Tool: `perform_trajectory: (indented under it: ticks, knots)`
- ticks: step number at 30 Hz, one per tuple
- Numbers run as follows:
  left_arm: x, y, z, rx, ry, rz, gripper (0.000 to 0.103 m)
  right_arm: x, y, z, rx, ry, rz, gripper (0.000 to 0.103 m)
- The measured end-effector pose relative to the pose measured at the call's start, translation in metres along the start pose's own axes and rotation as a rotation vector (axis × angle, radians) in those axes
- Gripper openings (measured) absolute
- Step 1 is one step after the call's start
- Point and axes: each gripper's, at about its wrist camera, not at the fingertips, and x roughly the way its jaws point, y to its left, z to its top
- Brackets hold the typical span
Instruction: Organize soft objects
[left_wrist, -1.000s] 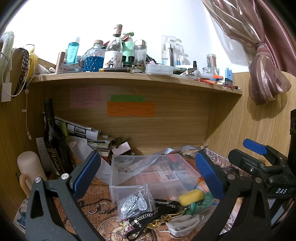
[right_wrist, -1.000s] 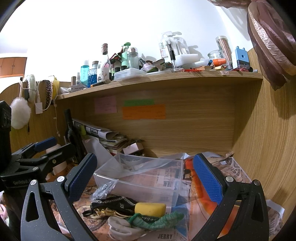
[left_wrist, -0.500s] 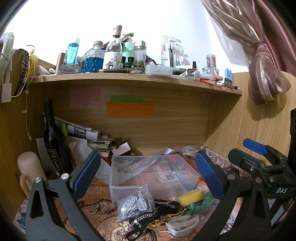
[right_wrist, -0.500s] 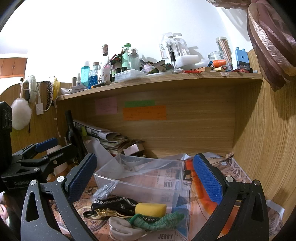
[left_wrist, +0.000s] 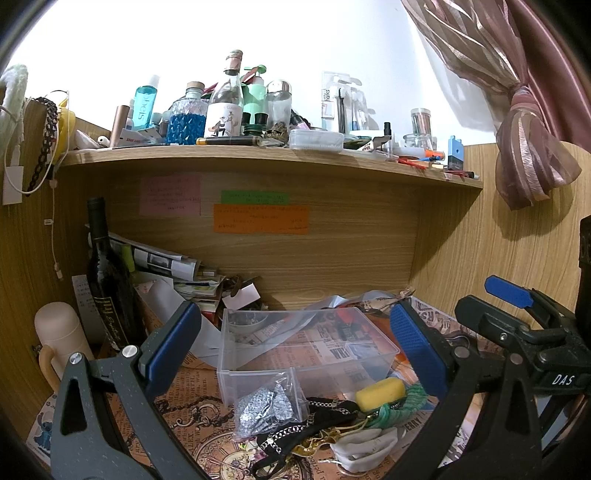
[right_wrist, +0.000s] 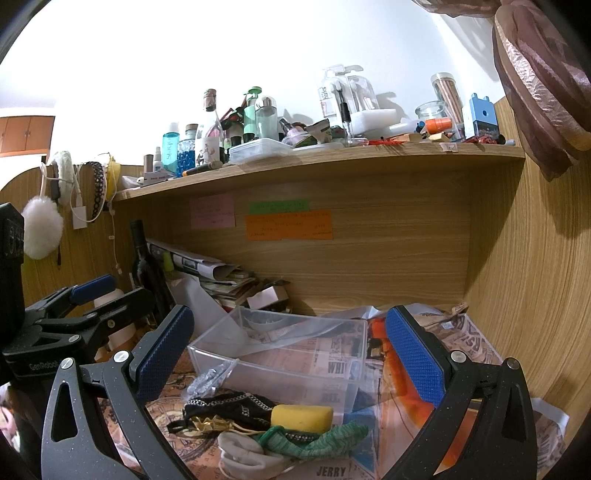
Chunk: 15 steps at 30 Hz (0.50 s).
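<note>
Wide-open right tongs (right_wrist: 291, 354) above yellow sponge (right_wrist: 302, 418), clear bin (right_wrist: 280, 373).

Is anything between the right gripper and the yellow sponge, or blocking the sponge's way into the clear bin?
Nothing visible blocks the right gripper, which is open above the yellow sponge. The sponge lies atop the pile, against the clear bin. The bin is open-topped, though a loose plastic sheet drapes into it.

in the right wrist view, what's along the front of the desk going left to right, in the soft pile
black strap with chain → white cloth → yellow sponge → green knitted piece
</note>
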Motion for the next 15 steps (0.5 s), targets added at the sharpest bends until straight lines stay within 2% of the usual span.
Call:
perform_trajectory:
  ticks: [15]
  knots:
    - [0.0001, 0.0002, -0.0008, -0.001, 0.003, 0.001, 0.103, -0.0005, -0.0005, 0.0006, 0.003, 0.0, 0.001, 0.103]
